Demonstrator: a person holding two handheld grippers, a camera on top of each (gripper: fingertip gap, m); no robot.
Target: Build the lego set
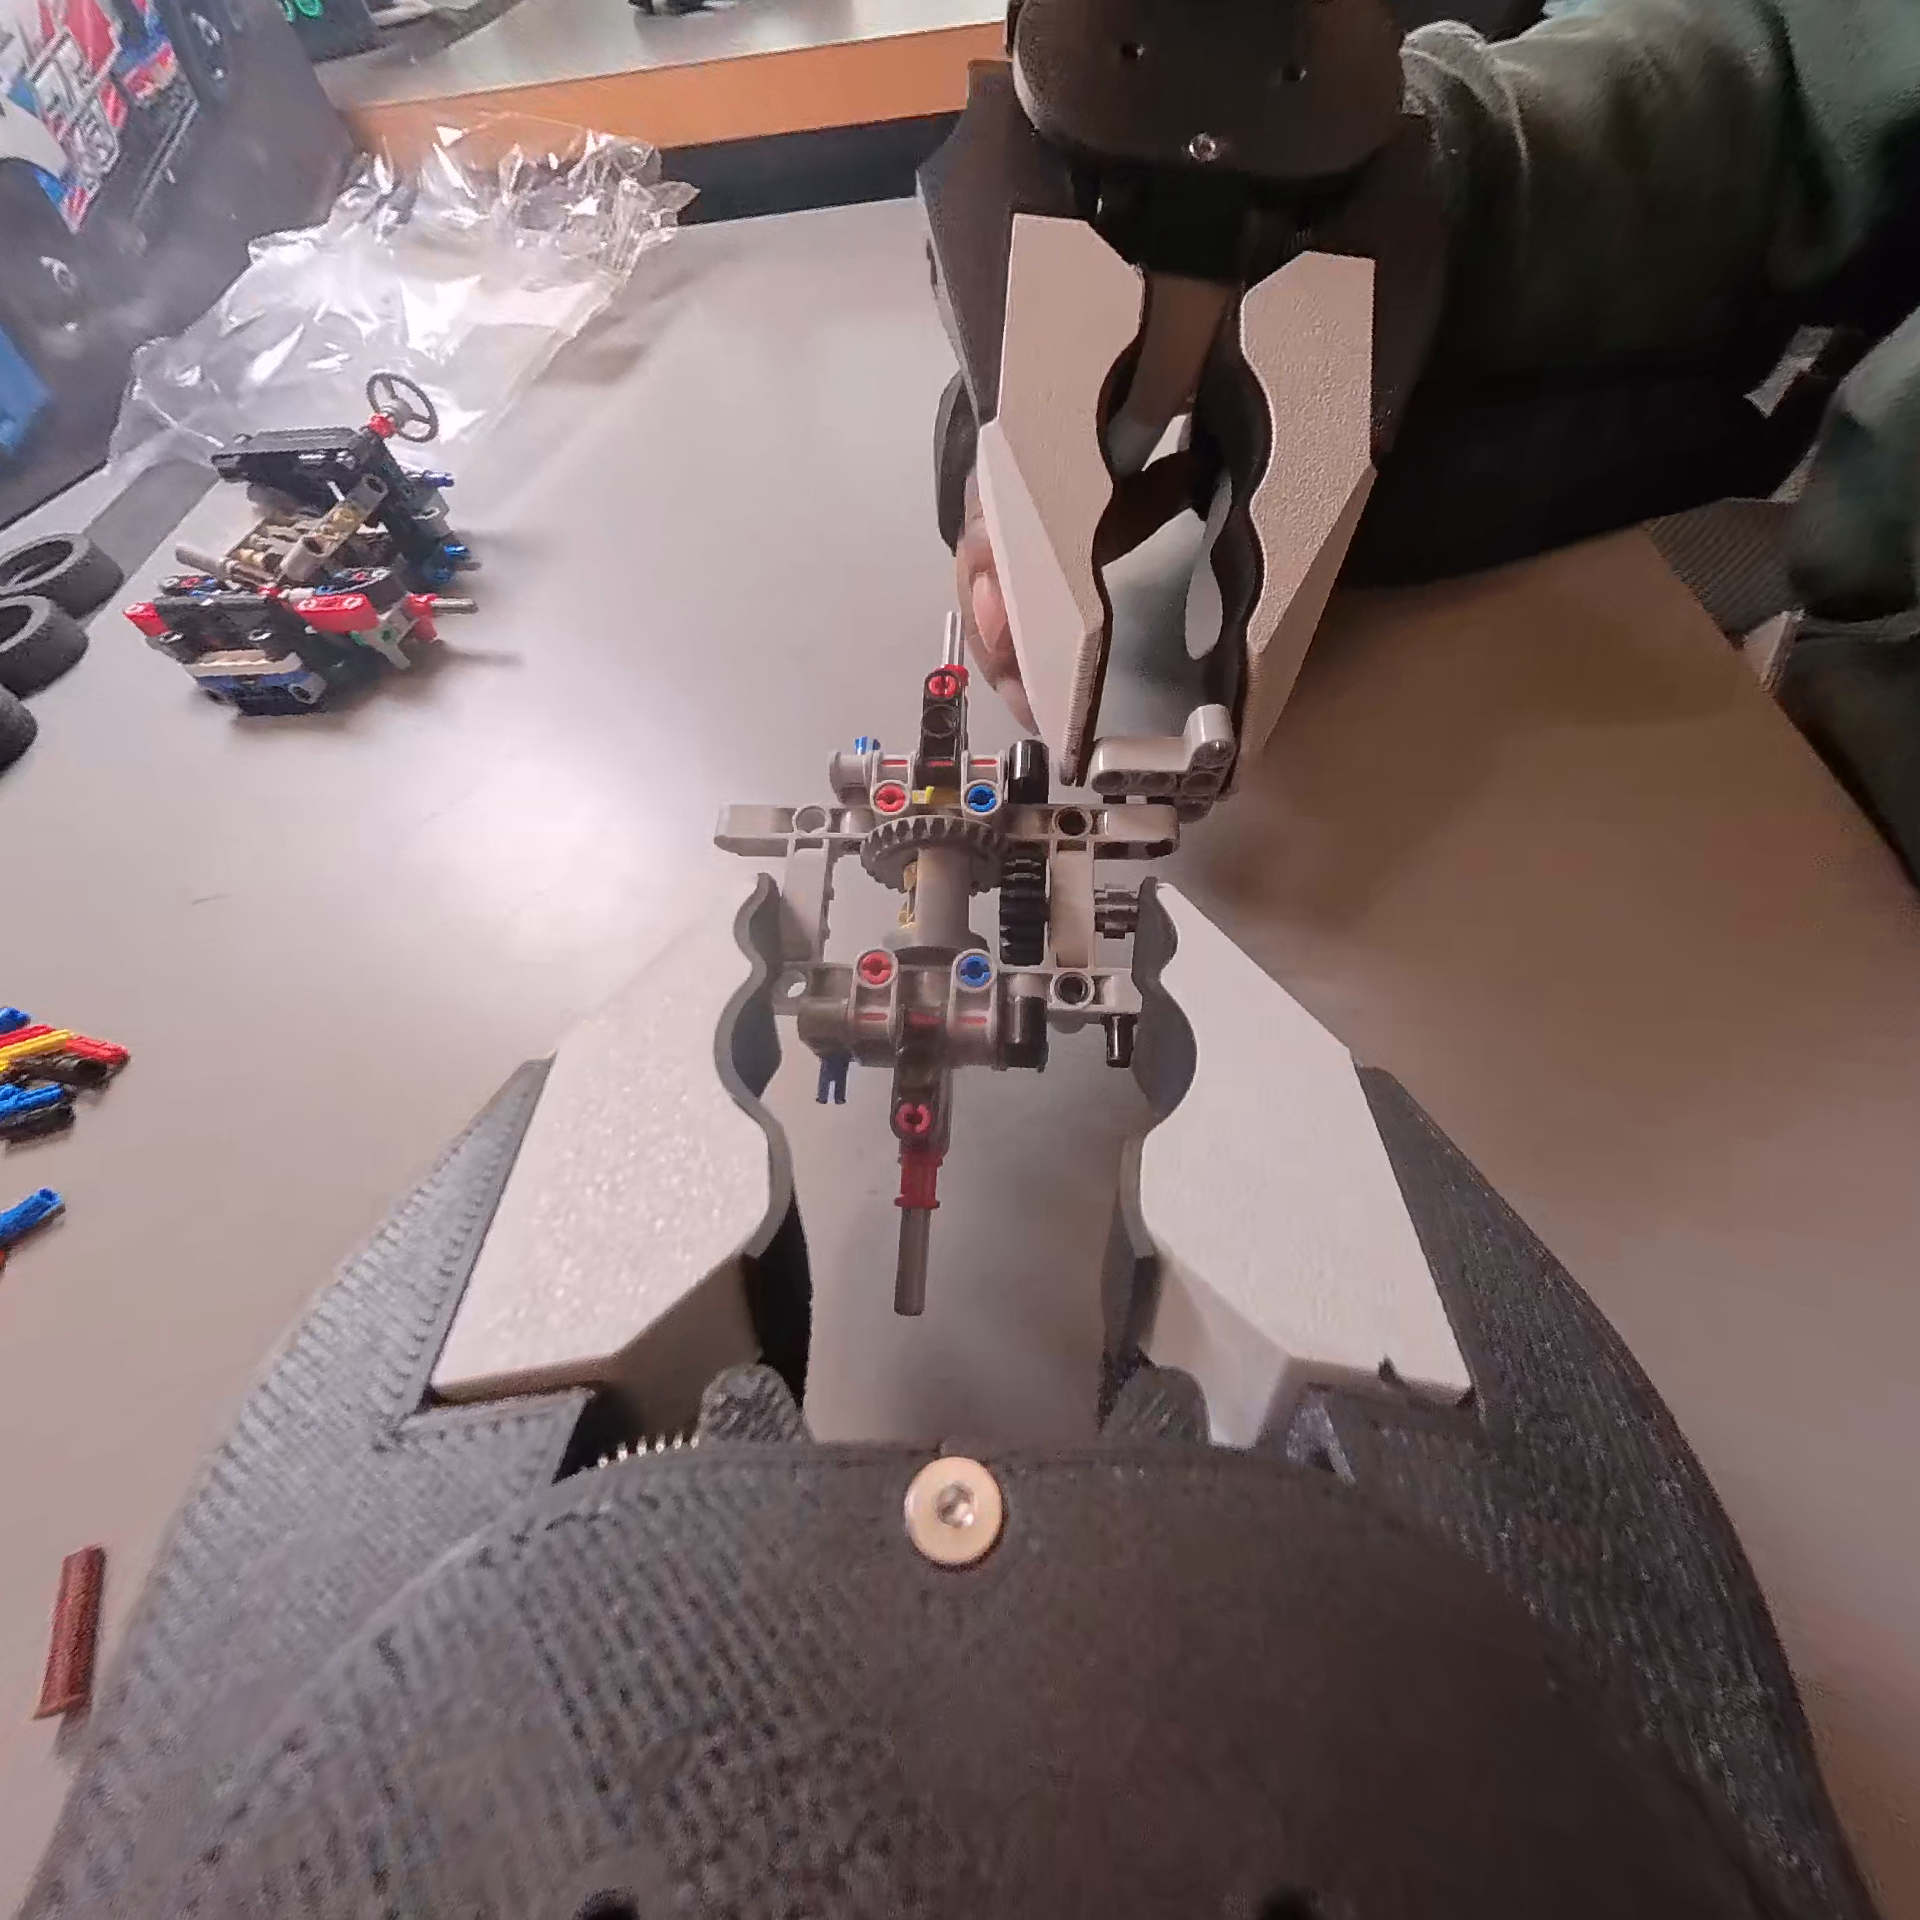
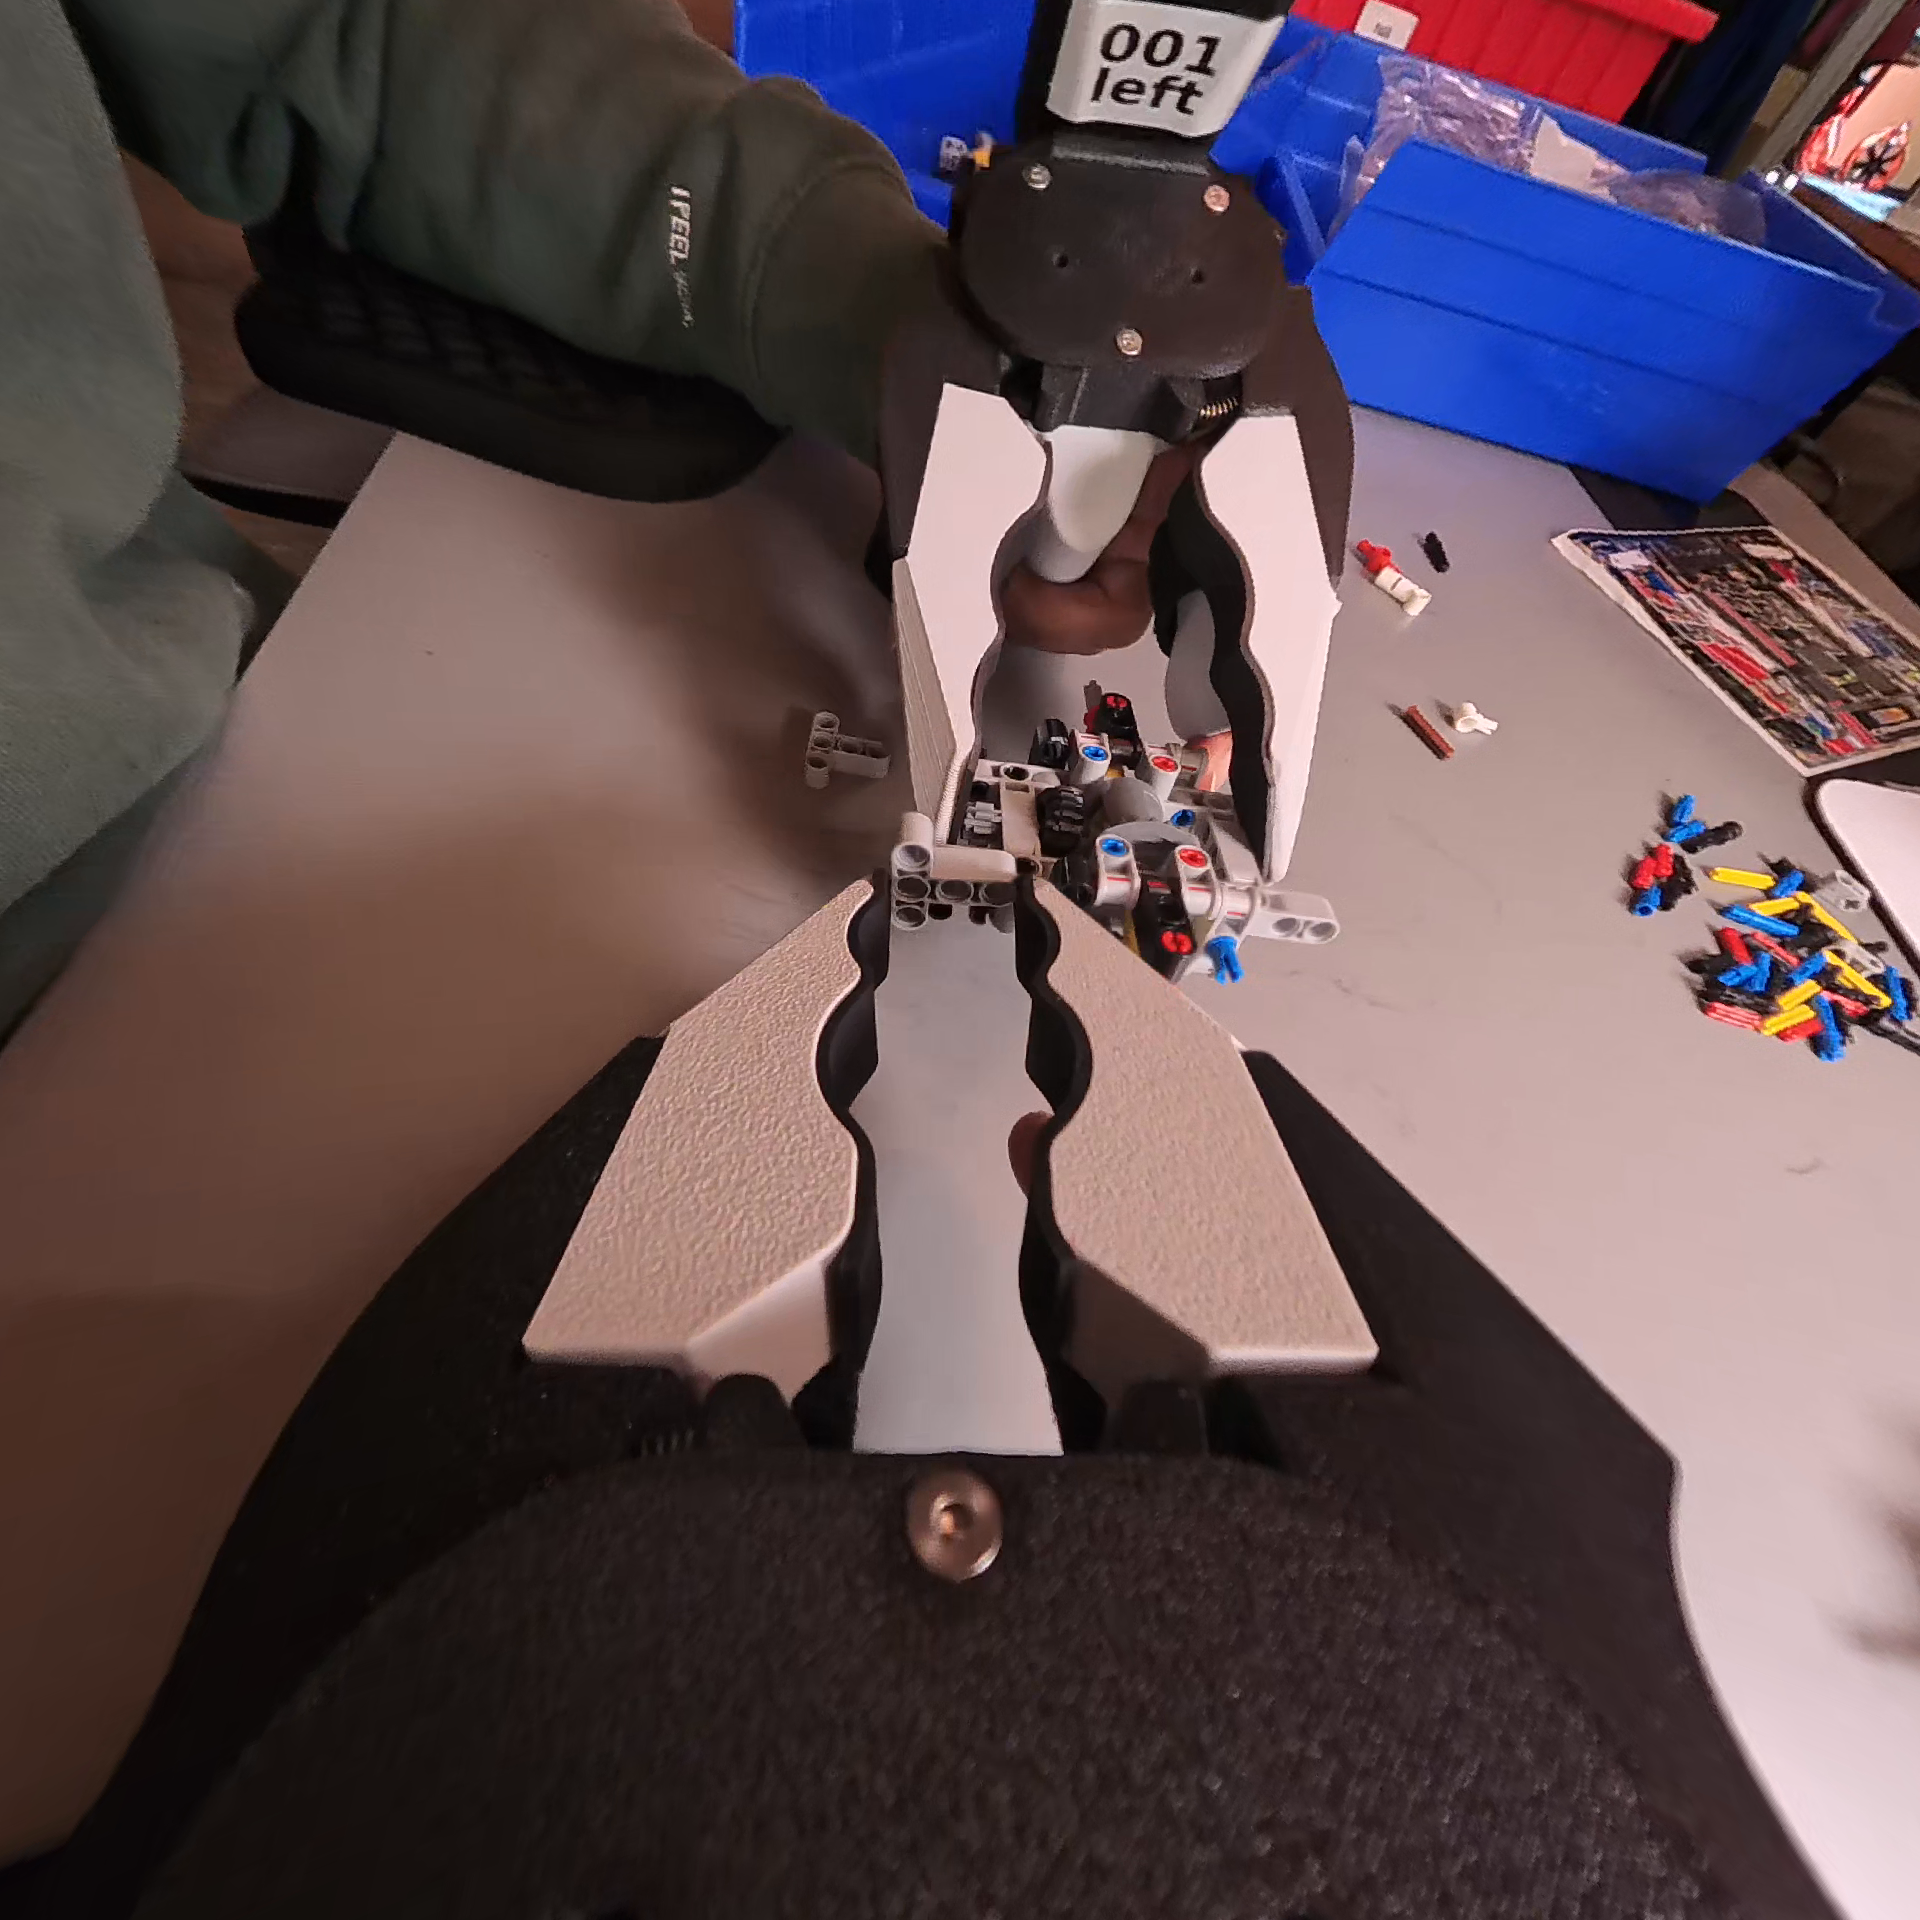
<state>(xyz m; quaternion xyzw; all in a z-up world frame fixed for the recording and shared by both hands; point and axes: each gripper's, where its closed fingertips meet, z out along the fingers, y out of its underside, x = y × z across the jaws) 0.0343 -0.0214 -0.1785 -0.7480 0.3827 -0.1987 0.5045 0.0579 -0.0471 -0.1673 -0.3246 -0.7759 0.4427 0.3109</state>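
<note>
Your left gripper point(image 1: 951, 940) grips one grey gear frame point(image 1: 935, 914) above the table point(image 1: 416, 831), pads pressed on its two sides. Your right gripper point(image 2: 951, 899), jaws narrowly apart, clamps one grey angled beam point(image 2: 940, 878) against that frame's corner. One more beam point(image 2: 844, 750) lies nearby.

soft indoor light, perhaps overhead, blurred fisheye edges

The grey plastic gear-frame assembly point(image 1: 940, 914), fitted with grey and black gears, red and blue pins and a long grey axle, sits clamped between the left gripper point(image 1: 951, 935) pads, lifted off the table. The small grey L-shaped plastic beam point(image 2: 951, 883) is pinched at the right gripper point(image 2: 951, 894) fingertips, touching the frame's corner.
</note>
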